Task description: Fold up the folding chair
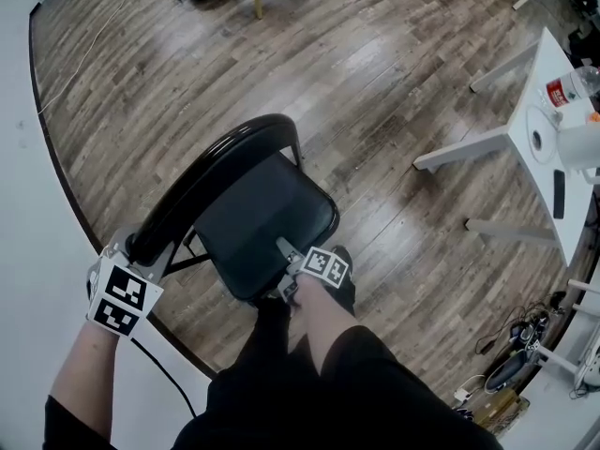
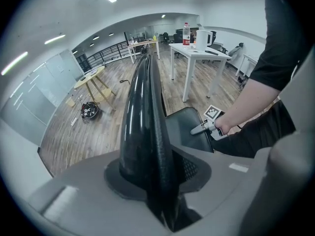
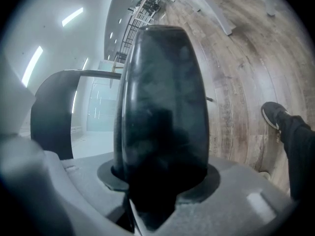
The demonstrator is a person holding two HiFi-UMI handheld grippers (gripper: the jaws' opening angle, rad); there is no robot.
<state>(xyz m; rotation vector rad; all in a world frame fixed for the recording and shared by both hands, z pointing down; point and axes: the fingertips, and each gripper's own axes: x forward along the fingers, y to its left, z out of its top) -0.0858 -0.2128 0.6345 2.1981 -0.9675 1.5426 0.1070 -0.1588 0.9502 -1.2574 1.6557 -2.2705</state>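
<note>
The black folding chair stands open on the wood floor, its seat [image 1: 262, 218] below the curved backrest [image 1: 211, 172]. My left gripper [image 1: 141, 249] is shut on the left end of the backrest's top bar. In the left gripper view that glossy bar [image 2: 142, 112] runs away from between the jaws. My right gripper [image 1: 286, 256] is shut on the front edge of the seat, close to the person's legs. In the right gripper view the padded seat edge [image 3: 165, 107] fills the gap between the jaws, with the backrest [image 3: 49, 97] off to the left. The left gripper view also shows the right gripper [image 2: 197, 130] on the seat [image 2: 184, 124].
A white table [image 1: 553, 129] with a bottle and a kettle stands at the right. Cables and plugs [image 1: 511, 368] lie at the lower right. A white wall [image 1: 37, 214] runs along the left behind the chair. The person's shoe [image 3: 272, 114] rests on the floor beside the seat.
</note>
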